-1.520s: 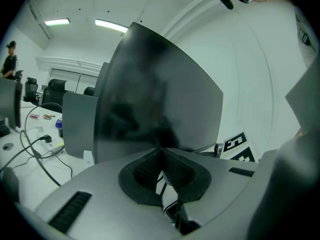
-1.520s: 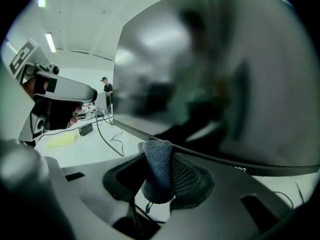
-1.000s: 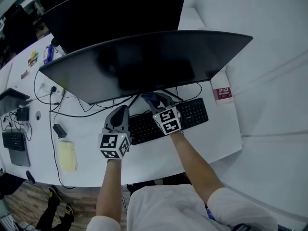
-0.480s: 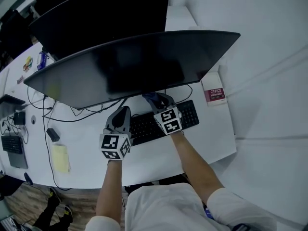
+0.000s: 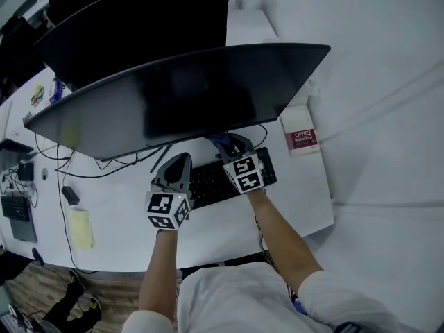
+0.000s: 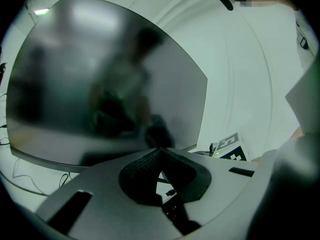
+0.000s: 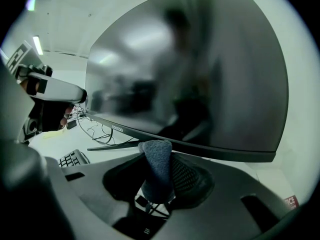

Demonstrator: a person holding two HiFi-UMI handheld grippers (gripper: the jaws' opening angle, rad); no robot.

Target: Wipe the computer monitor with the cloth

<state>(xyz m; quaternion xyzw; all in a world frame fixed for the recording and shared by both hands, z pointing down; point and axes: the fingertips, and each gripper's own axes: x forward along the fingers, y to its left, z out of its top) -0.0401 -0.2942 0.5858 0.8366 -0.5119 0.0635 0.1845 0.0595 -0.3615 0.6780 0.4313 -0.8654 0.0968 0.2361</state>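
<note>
A wide curved monitor [image 5: 180,96] with a dark screen stands on the white desk [image 5: 229,220]; it fills the left gripper view [image 6: 100,79] and the right gripper view [image 7: 200,69]. My right gripper [image 5: 225,144] is just below the screen's lower edge, over the keyboard, shut on a grey-blue cloth [image 7: 156,169] that sticks up between its jaws. The cloth [image 5: 220,141] shows as a small dark tuft in the head view. My left gripper [image 5: 177,166] hovers beside it to the left, jaws shut with nothing between them [image 6: 159,160].
A black keyboard [image 5: 211,179] lies under both grippers. Cables [image 5: 132,159] trail under the monitor. A box with a red label [image 5: 300,139] lies right of the keyboard. A yellow notepad [image 5: 80,227] and a small adapter [image 5: 69,195] lie at left. A second monitor [image 5: 132,19] stands behind.
The head view has shifted, so the monitor and desk things slide left in the frame. Both grippers keep their place below the screen's lower edge.
</note>
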